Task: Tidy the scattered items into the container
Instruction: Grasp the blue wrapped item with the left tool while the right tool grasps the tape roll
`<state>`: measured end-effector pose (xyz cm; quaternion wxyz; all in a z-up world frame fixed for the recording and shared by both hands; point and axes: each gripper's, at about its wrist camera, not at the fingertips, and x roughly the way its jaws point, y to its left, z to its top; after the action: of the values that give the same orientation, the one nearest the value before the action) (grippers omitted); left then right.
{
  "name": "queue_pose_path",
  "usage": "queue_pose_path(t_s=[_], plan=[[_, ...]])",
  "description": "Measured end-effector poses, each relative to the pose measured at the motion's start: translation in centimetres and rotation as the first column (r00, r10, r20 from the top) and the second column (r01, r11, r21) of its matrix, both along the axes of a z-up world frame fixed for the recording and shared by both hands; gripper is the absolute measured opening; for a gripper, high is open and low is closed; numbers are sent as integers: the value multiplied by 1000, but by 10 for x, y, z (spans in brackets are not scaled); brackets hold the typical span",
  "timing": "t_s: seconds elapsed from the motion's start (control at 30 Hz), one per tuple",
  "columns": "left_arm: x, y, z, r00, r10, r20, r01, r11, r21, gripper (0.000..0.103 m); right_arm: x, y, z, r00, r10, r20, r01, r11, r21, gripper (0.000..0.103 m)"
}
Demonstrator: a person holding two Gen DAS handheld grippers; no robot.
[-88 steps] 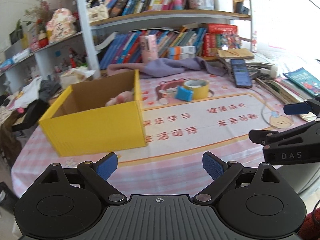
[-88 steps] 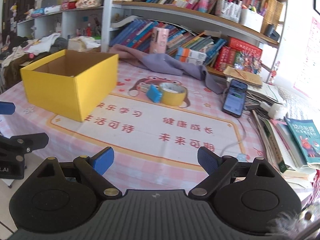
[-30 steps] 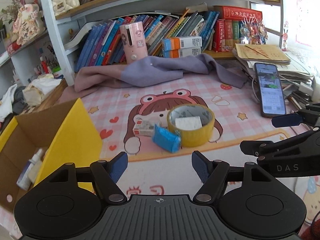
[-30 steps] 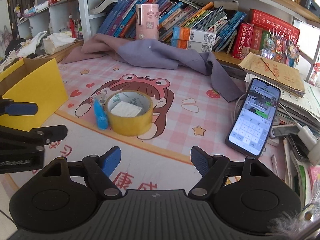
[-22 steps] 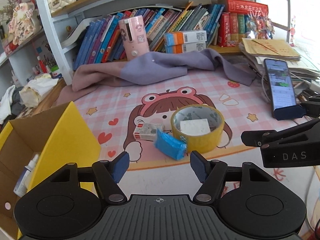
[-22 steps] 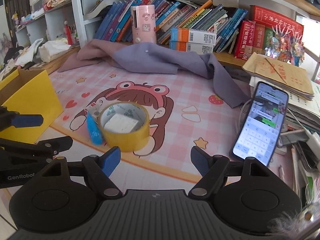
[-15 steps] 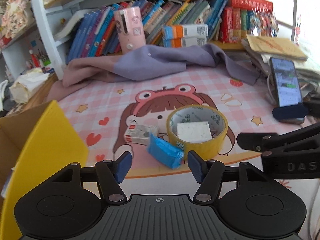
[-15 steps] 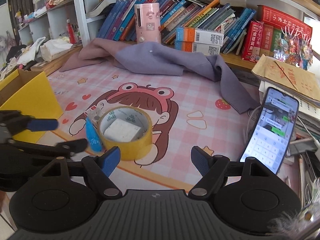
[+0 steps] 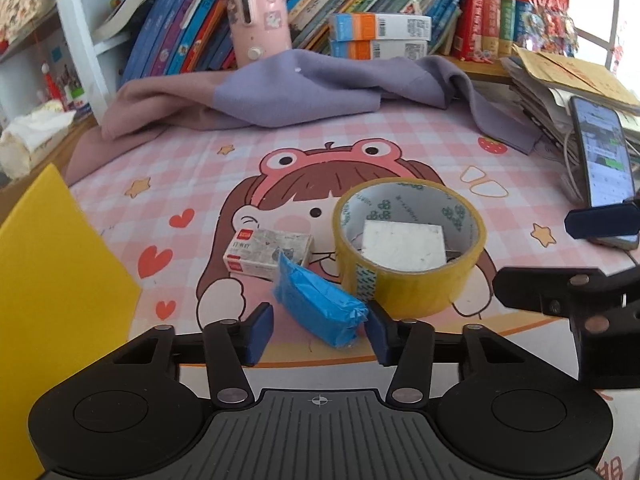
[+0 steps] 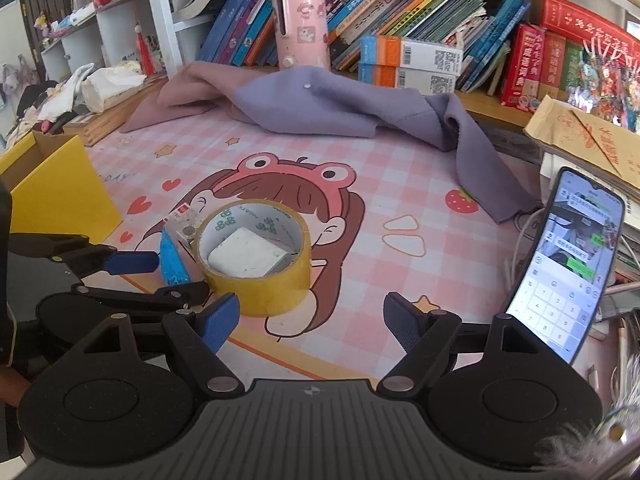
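Note:
A blue wrapped packet (image 9: 318, 302) lies on the pink mat between the open fingers of my left gripper (image 9: 318, 334); the pads stand on either side of it, apart from it. Beside it lie a small white box with a red label (image 9: 267, 254) and a yellow tape roll (image 9: 408, 252) with a white block (image 9: 404, 245) inside. The yellow cardboard box (image 9: 56, 288) stands at the left. My right gripper (image 10: 312, 324) is open and empty, just in front of the tape roll (image 10: 256, 256). The packet (image 10: 173, 260) shows there too.
A purple cloth (image 9: 304, 92) lies crumpled at the back by a bookshelf with a pink canister (image 9: 258, 20). A phone (image 10: 576, 260) with a cable leans at the right next to stacked papers (image 10: 592, 136).
Both grippers have moved forward toward the items. My left gripper has come down so its open fingers now straddle the blue packet. The yellow box has slid to the left edge.

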<state>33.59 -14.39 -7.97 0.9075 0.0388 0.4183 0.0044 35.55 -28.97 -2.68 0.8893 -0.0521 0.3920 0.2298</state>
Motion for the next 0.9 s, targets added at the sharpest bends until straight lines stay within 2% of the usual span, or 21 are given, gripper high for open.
queue_pose_path(t_s=[0.03, 0.07, 0.2, 0.4, 0.9], plan=[[0, 2, 0, 1000, 7, -1, -7, 1000, -5, 38, 1, 2, -1, 1000, 9, -3, -9, 1000, 0, 81], [0, 5, -1, 1000, 14, -1, -14, 1000, -12, 30, 2, 3, -2, 1000, 20, -6, -20, 1000, 0, 82], [-4, 14, 0, 999, 37, 5, -37, 999, -11, 25, 8, 17, -10, 997, 80, -21, -81, 997, -13, 85], [-14, 22, 13, 999, 36, 24, -36, 999, -5, 23, 18, 39, -23, 986, 167, 4, -166, 984, -65, 91], [-30, 29, 29, 997, 55, 45, -54, 998, -25, 21, 49, 65, -37, 977, 213, -3, -213, 975, -69, 94]])
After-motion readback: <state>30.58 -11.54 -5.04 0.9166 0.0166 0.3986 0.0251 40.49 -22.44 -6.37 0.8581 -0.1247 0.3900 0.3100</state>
